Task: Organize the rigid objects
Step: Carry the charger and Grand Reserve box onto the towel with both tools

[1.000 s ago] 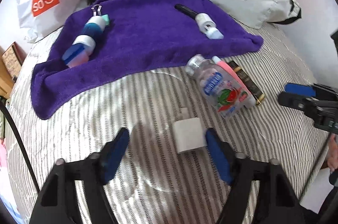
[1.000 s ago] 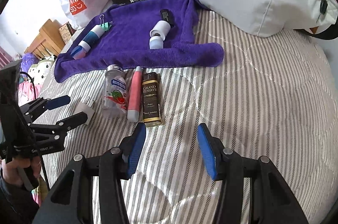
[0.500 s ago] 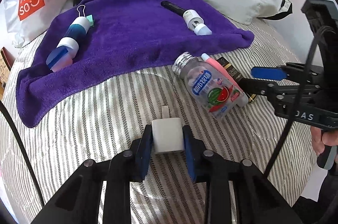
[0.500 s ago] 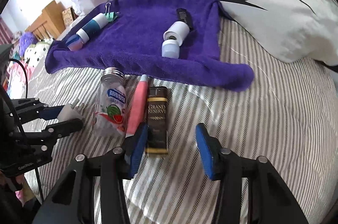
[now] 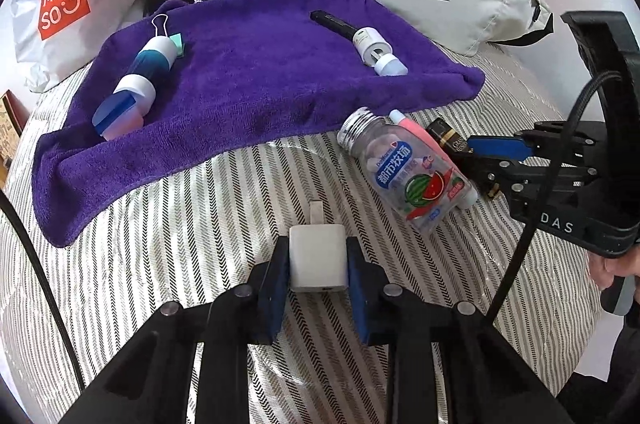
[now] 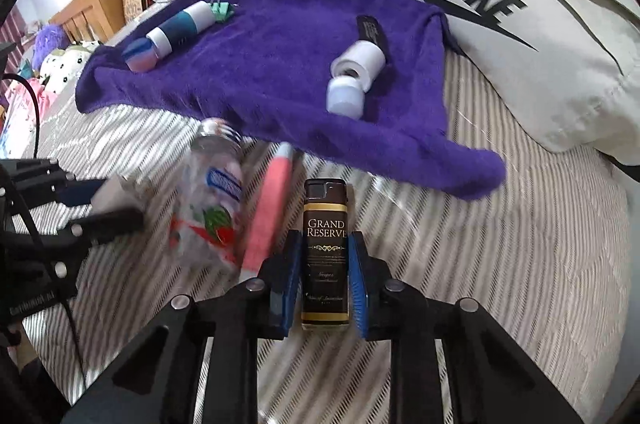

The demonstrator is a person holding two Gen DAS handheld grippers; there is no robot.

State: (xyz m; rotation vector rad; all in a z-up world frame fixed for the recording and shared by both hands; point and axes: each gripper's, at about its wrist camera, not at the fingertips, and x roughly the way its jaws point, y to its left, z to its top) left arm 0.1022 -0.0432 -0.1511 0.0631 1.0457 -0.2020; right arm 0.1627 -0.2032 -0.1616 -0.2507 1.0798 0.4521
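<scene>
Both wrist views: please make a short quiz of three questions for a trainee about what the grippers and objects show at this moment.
1. True or false: the left gripper is shut on the white charger.
2. Which item lies between the fingers of the right gripper? A) pink tube B) dark Grand Reserve bottle C) clear candy bottle
3. Fill in: the white roll lies on the ____ towel.

Key:
1. True; both pads press its sides.
2. B; the jaws are closing on it.
3. Purple.
</scene>
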